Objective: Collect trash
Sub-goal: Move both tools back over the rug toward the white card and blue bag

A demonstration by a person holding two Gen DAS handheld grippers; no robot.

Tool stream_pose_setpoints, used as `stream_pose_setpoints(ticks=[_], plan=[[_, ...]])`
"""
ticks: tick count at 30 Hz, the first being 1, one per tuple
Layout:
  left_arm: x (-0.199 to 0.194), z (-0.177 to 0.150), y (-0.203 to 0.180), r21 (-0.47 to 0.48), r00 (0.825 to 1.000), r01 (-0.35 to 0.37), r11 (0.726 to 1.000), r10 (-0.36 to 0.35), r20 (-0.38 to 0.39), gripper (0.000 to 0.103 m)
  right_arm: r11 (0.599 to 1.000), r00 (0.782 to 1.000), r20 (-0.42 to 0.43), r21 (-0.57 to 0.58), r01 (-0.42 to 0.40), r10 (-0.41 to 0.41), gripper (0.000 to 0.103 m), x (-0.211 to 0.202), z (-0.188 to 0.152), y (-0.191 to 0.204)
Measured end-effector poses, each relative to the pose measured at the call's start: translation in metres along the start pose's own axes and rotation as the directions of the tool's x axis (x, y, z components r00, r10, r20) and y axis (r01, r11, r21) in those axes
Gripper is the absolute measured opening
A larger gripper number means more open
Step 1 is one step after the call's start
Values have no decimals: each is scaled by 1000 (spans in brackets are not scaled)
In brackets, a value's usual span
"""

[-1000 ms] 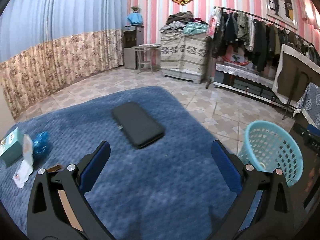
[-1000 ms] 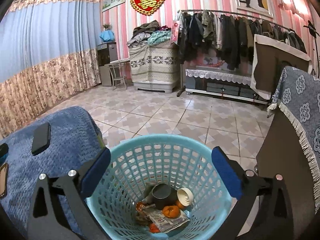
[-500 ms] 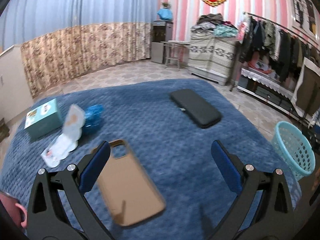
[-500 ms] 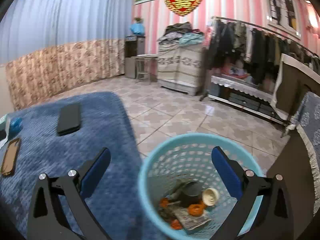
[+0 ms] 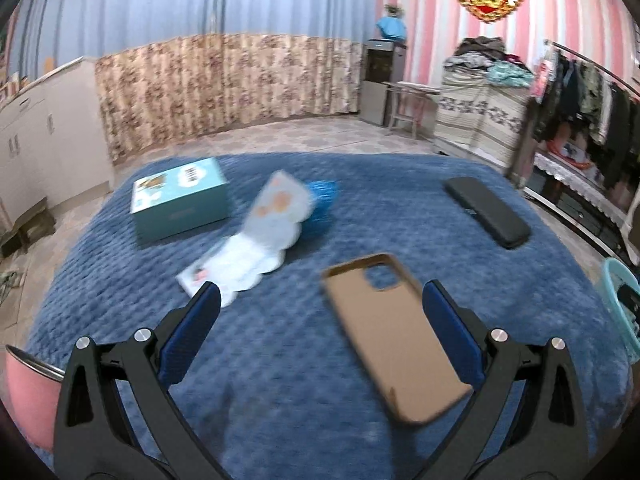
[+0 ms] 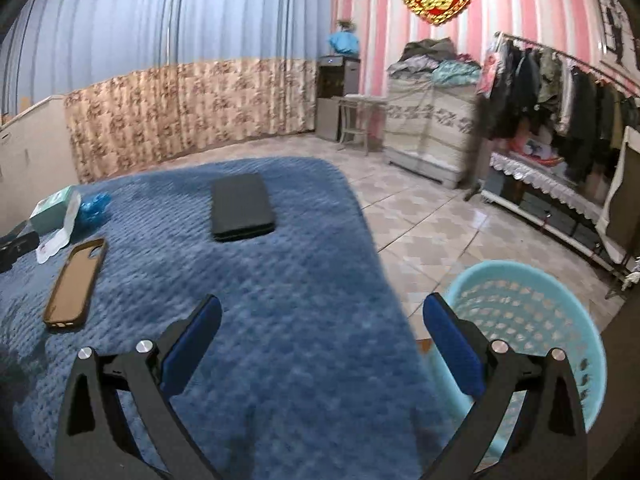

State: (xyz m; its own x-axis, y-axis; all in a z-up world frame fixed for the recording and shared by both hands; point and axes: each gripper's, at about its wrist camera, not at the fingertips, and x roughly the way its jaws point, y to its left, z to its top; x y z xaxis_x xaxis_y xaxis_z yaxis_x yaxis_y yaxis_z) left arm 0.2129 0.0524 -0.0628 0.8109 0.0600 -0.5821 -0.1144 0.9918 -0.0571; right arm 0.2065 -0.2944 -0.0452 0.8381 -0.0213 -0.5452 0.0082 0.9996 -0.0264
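Blue blanket (image 5: 280, 360) covers the surface under both my grippers. My left gripper (image 5: 320, 308) is wide apart and holds nothing; the brown phone case (image 5: 394, 340) lies between its fingers. Farther away lie the white wrapper (image 5: 256, 248), a blue crumpled bag (image 5: 322, 204) and a teal box (image 5: 180, 204). My right gripper (image 6: 322, 318) is also wide and empty, beside the basket (image 6: 528, 312).
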Motion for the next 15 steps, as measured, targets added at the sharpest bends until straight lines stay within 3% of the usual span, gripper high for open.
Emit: stream_pose_setpoints(ticks=[5,15], plan=[[20,9,36,-34,999,-47,998,47,-20,97,999,998,-54,15,-29,30,99,13,-1,17],[89,27,56,-28,990,-12,1000,8,-143,97,998,996,-76,3,-56,56,99,29,4,38]])
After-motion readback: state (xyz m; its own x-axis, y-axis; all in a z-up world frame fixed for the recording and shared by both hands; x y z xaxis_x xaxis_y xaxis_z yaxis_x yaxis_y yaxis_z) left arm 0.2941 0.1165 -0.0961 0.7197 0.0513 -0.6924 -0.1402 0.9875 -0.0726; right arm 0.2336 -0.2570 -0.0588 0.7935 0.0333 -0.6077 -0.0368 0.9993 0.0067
